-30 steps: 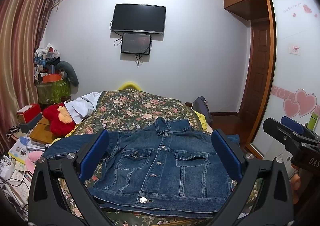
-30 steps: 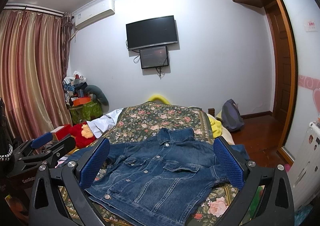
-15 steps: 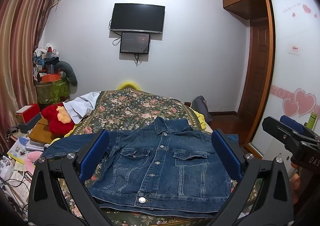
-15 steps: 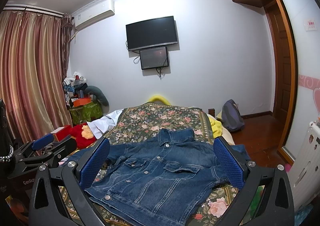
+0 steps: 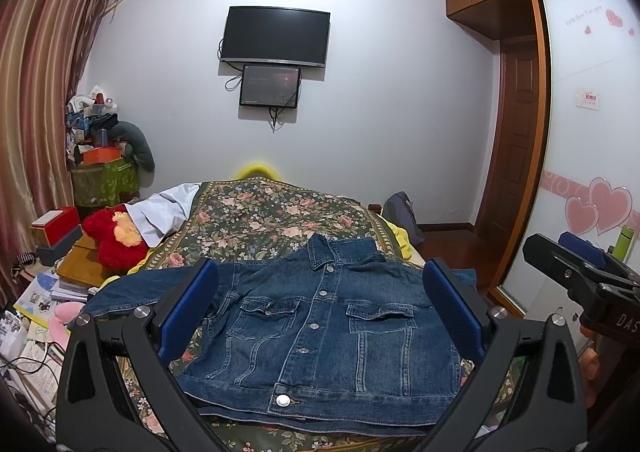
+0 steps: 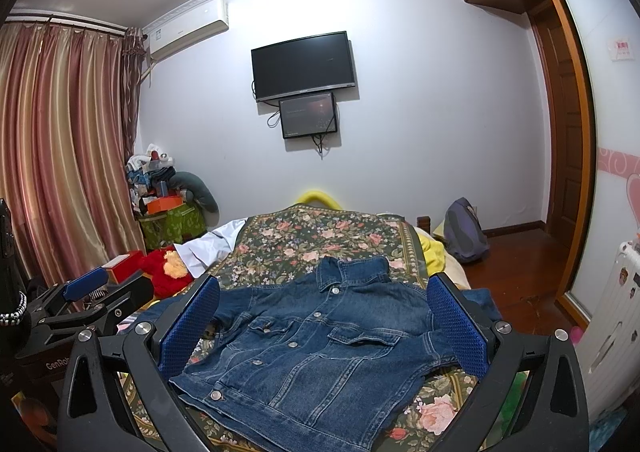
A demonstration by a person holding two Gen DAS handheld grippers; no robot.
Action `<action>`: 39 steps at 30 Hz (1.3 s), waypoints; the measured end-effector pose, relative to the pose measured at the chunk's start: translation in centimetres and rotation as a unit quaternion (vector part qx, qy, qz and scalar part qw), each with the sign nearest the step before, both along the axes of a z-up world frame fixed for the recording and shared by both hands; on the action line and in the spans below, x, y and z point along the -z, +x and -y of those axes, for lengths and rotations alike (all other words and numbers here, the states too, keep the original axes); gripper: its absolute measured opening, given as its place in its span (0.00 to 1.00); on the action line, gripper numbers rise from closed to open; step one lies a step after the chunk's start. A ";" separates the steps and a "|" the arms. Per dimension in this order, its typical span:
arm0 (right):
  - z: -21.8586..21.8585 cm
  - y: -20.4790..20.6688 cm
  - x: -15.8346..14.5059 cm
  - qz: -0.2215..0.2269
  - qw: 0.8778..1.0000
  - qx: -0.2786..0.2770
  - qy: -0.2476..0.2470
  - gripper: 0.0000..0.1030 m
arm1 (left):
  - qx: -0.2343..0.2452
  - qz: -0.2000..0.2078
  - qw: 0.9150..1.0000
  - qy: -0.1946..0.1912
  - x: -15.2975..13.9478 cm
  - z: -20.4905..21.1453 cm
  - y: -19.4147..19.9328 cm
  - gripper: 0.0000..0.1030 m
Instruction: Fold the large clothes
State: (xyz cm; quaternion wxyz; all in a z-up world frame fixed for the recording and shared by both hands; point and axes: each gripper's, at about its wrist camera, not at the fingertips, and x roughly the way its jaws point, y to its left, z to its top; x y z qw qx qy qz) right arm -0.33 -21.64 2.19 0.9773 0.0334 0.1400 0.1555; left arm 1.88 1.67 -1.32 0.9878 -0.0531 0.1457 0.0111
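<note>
A dark blue denim jacket (image 5: 320, 328) lies flat and buttoned, front up, on the floral bedspread (image 5: 264, 216), collar toward the far wall, sleeves spread to both sides. It also shows in the right wrist view (image 6: 312, 348). My left gripper (image 5: 320, 316) is open and empty, held above the jacket's near hem. My right gripper (image 6: 324, 328) is open and empty too, above the near edge of the bed. The right gripper shows at the right edge of the left wrist view (image 5: 580, 276). The left gripper shows at the left of the right wrist view (image 6: 84, 300).
A red plush toy (image 5: 116, 240) and a white garment (image 5: 164, 208) lie at the bed's left. Boxes and papers (image 5: 44, 292) crowd the left side. A grey backpack (image 6: 464, 228) sits on the wooden floor at right. A sliding wardrobe door (image 5: 592, 156) stands right.
Both grippers have barely shifted; the jacket sits very slightly lower in the left wrist view. Nothing was taken hold of or let go.
</note>
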 end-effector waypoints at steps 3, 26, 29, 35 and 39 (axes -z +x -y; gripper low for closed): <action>0.1 0.0 0.0 0.000 1.000 0.000 0.000 1.00 | 0.001 0.002 1.000 0.001 -0.1 0.1 0.0 1.00; -2.4 6.7 2.3 -0.081 0.997 -0.007 0.003 1.00 | -0.031 -0.053 0.998 -0.020 3.0 -4.0 6.3 1.00; -3.3 9.5 3.0 -0.103 0.995 -0.007 0.000 1.00 | -0.055 -0.065 0.996 -0.029 3.9 -6.5 8.2 1.00; -5.4 15.9 4.6 -0.133 0.991 -0.022 -0.014 1.00 | -0.161 -0.084 0.983 -0.040 5.4 -14.0 11.5 1.00; -6.6 20.6 5.6 -0.140 0.988 -0.015 -0.057 1.00 | -0.201 -0.129 0.968 -0.070 7.6 -19.8 13.7 1.00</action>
